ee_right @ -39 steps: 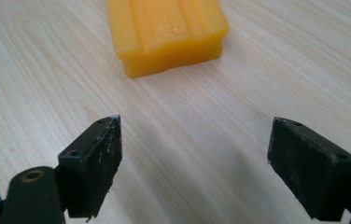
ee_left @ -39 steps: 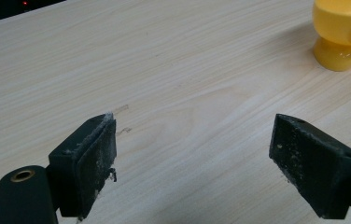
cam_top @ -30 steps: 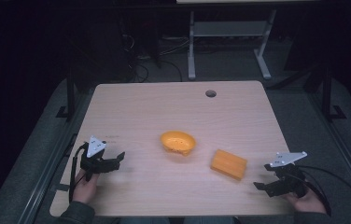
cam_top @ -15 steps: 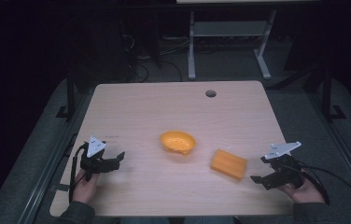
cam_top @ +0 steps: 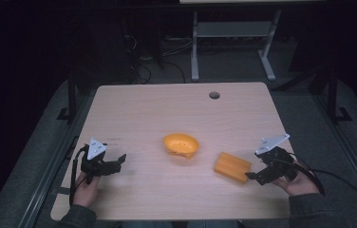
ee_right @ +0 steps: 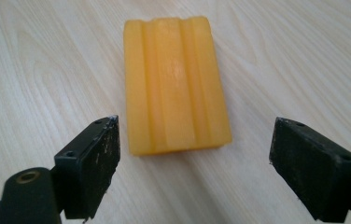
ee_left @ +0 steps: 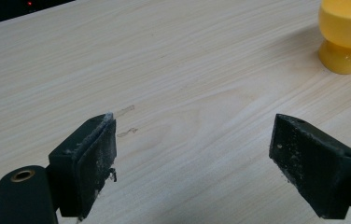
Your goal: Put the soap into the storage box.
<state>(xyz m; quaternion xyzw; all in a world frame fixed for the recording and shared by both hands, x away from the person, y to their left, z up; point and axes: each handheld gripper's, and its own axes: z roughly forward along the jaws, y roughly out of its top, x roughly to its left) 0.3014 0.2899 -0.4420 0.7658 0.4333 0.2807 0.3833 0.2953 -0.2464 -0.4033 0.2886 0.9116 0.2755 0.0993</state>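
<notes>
An orange ridged block (cam_top: 232,166) (ee_right: 175,86) lies flat on the wooden table (cam_top: 176,109), right of centre. My right gripper (cam_top: 252,176) (ee_right: 194,163) is open just to the block's right, its jaws wide apart with the block's near end between and ahead of them, not touching. A small orange-yellow bowl (cam_top: 181,145) (ee_left: 347,32) stands at the table's middle. Near the left front of the table my left gripper (cam_top: 117,161) (ee_left: 194,163) is open with bare wood between its jaws.
A round cable hole (cam_top: 214,95) sits near the table's far edge. Grey floor surrounds the table, and a white desk frame (cam_top: 233,42) stands beyond it. Cables trail from both grippers toward the front corners.
My right gripper has moved left toward the orange block until its jaws reach the block's near end. The left gripper, bowl and block have stayed put.
</notes>
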